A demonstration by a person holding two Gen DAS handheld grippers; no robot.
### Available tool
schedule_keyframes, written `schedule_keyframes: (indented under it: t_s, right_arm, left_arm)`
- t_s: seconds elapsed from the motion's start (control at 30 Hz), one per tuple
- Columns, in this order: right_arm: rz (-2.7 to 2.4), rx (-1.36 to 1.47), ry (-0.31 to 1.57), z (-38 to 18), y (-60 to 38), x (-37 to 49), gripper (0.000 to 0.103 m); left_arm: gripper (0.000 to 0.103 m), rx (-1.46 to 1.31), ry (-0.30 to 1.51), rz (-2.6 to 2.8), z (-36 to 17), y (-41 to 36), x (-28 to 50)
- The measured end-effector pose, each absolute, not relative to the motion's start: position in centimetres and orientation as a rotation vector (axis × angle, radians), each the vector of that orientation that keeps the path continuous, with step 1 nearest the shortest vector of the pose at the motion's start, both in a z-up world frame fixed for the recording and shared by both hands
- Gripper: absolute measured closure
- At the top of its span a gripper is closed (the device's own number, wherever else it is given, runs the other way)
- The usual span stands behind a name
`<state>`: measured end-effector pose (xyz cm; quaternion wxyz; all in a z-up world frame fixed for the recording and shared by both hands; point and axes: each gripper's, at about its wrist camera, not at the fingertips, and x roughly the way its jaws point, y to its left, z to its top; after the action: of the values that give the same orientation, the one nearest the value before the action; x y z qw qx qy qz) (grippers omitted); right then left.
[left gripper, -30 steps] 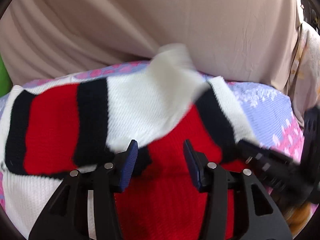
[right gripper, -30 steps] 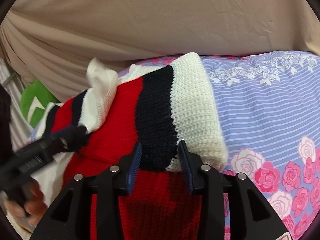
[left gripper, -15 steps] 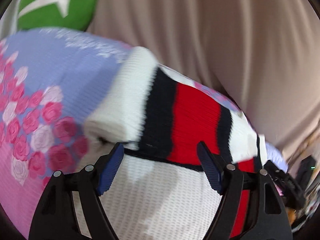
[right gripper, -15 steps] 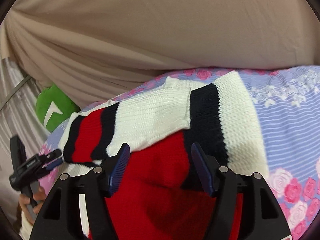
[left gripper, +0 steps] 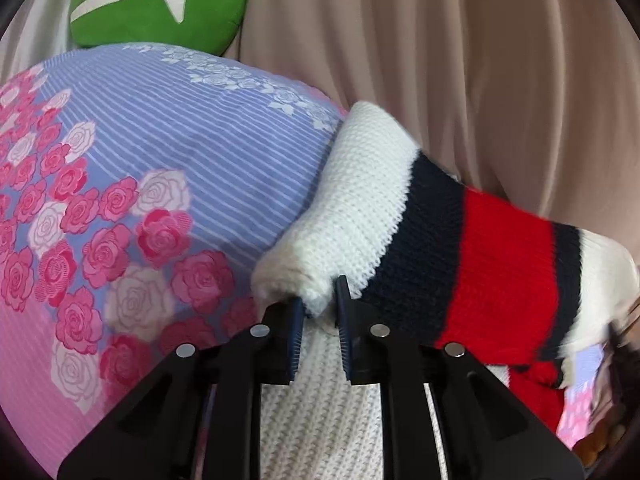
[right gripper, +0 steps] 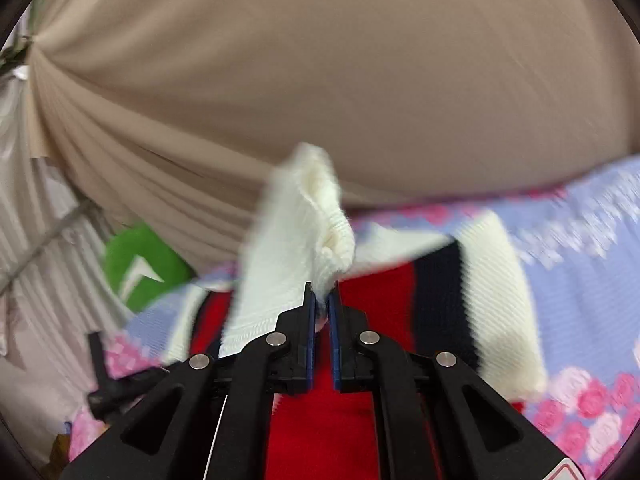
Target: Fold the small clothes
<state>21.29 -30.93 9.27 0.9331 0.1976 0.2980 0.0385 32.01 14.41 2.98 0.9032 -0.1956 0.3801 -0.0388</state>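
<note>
A small knitted sweater (left gripper: 472, 248) with white, navy and red stripes lies on the flowered bedsheet (left gripper: 160, 152). In the left wrist view my left gripper (left gripper: 318, 308) is shut on the sweater's white folded edge at its left side. In the right wrist view my right gripper (right gripper: 322, 300) is shut on the white cuff of a sleeve (right gripper: 304, 232) and holds it lifted above the red body of the sweater (right gripper: 332, 420). The striped far side (right gripper: 480, 300) lies flat to the right.
A beige curtain (right gripper: 320, 80) hangs behind the bed. A green cushion (left gripper: 156, 0) sits at the back left, also in the right wrist view (right gripper: 140, 264). The left gripper's black frame (right gripper: 116, 384) shows at the lower left of the right wrist view.
Both grippers have closed from open onto the sweater. The right one has taken the white sleeve cuff and raised it. The left one has shut on the white folded edge.
</note>
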Motion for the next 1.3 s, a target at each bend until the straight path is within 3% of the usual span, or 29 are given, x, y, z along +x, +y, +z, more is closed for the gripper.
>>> schedule_keyframes:
  t_s: [0.07,0.23,0.37,0.43,0.5,0.67,1.0,1.13,1.2,1.3]
  right_arm:
    - [0.027,0.421,0.776,4.4,-31.6,23.1,0.098]
    - [0.103,0.406,0.582,10.3,-30.5,19.4,0.098]
    - [0.022,0.41,0.783,5.3,-31.5,22.5,0.099]
    - [0.025,0.472,0.764,6.5,-32.6,21.8,0.096]
    - [-0.012,0.496,0.702,8.7,-32.8,20.2,0.083]
    - [0.129,0.381,0.66,13.0,-27.4,19.5,0.083]
    - [0.387,0.021,0.896,9.5,-9.2,34.3,0.083]
    - [0.267,0.081,0.83,11.0,-9.4,40.6,0.098]
    - [0.078,0.121,0.782,12.5,-11.7,41.9,0.085]
    - [0.148,0.212,0.7,14.7,-15.4,38.8,0.08]
  left_arm:
    - [0.088,-0.356,0.78,-0.076,3.2,13.4,31.8]
    - [0.088,-0.323,0.773,-0.062,3.2,13.0,31.5]
    - [0.086,-0.308,0.776,-0.061,3.3,12.6,31.4]
    - [0.086,-0.299,0.774,-0.058,3.2,12.6,31.5]
    - [0.086,-0.304,0.774,-0.057,3.3,12.3,31.4]
    - [0.085,-0.299,0.772,-0.044,3.1,12.0,31.6]
    - [0.085,-0.311,0.769,-0.05,3.1,12.2,31.2]
    - [0.085,-0.31,0.769,-0.054,3.1,12.2,31.4]
    - [0.085,-0.314,0.77,-0.056,3.0,12.3,31.5]
    - [0.085,-0.321,0.771,-0.061,3.0,12.4,31.5]
